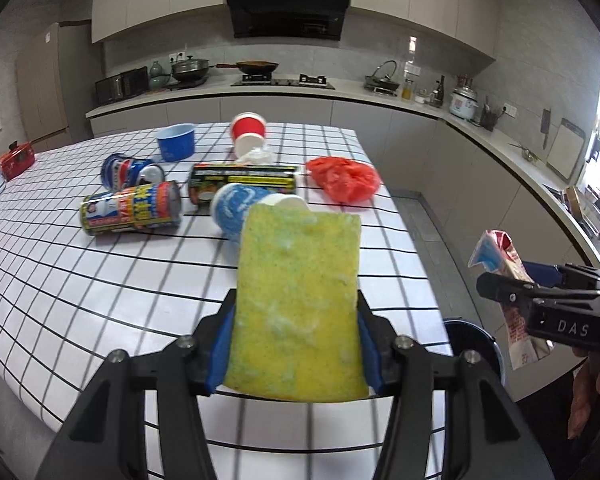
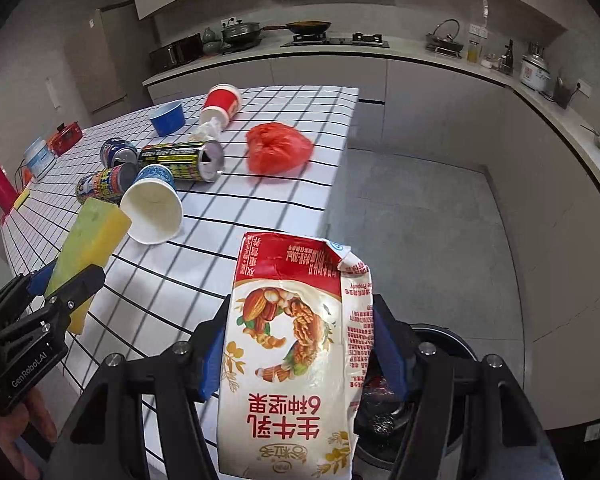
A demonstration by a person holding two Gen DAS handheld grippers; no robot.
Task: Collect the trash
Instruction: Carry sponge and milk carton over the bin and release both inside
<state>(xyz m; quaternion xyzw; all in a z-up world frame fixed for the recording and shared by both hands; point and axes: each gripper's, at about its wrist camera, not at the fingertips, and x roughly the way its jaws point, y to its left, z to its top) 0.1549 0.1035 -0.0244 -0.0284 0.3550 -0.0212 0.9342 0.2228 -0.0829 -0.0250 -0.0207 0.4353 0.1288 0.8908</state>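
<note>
A: Where's the trash?
B: A yellow sponge (image 1: 298,304) is clamped in the left gripper (image 1: 296,340) jaws, long axis pointing forward. The right gripper (image 2: 296,356) jaws pinch a milk carton (image 2: 296,356), likewise lengthwise.
A: And the tabletop (image 1: 60,280)?
B: Three cans (image 1: 132,210), two paper cups (image 1: 236,206), one red bag (image 1: 342,178).

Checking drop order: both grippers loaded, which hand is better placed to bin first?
Right, probably. The right gripper holds the carton almost over the bin; the left gripper, with the sponge, is over the table.
</note>
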